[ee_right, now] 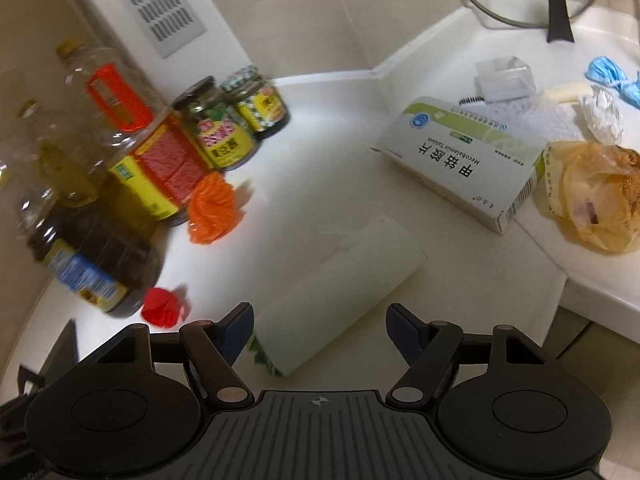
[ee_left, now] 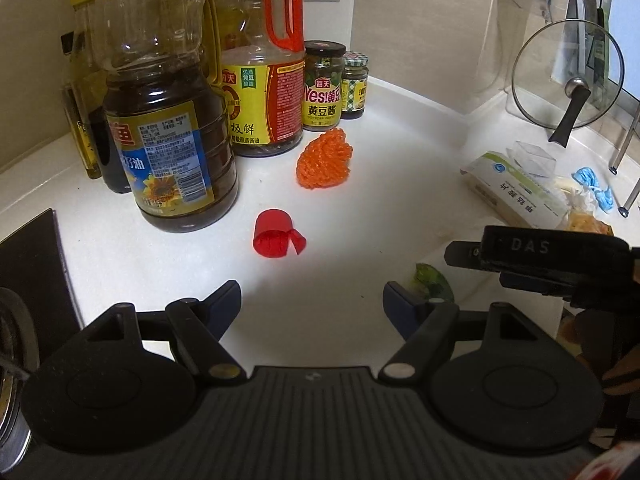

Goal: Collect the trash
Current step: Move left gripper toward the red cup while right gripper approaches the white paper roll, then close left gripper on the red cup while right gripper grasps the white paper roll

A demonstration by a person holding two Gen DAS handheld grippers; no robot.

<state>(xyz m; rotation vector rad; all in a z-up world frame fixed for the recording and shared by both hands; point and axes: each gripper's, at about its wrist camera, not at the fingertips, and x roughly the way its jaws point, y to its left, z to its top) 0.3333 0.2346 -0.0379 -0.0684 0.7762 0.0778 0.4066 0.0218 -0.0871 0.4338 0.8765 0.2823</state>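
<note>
A white paper cup (ee_right: 340, 276) with a green-printed end lies on its side on the white counter (ee_right: 328, 152). My right gripper (ee_right: 322, 330) is open around the cup's near end; the left finger is against it and the right finger stands apart. A red cap (ee_right: 160, 306) lies left of it and an orange mesh ball (ee_right: 210, 208) farther back. In the left wrist view my left gripper (ee_left: 314, 304) is open over bare counter with nothing between its fingers. The red cap (ee_left: 276, 238) lies just ahead of it, the orange mesh ball (ee_left: 324, 158) beyond. The right gripper's body (ee_left: 540, 256) shows at the right.
Oil bottle (ee_left: 168, 140), soy sauce bottle (ee_left: 264, 92) and two jars (ee_left: 324, 88) stand at the back left. A medicine box (ee_right: 460, 160), yellow plastic bag (ee_right: 596, 196), crumpled tissue (ee_right: 604, 116), clear plastic box (ee_right: 504, 78) and blue item (ee_right: 612, 76) lie right. A glass lid (ee_left: 568, 76) leans behind. A stove (ee_left: 32, 280) borders the left.
</note>
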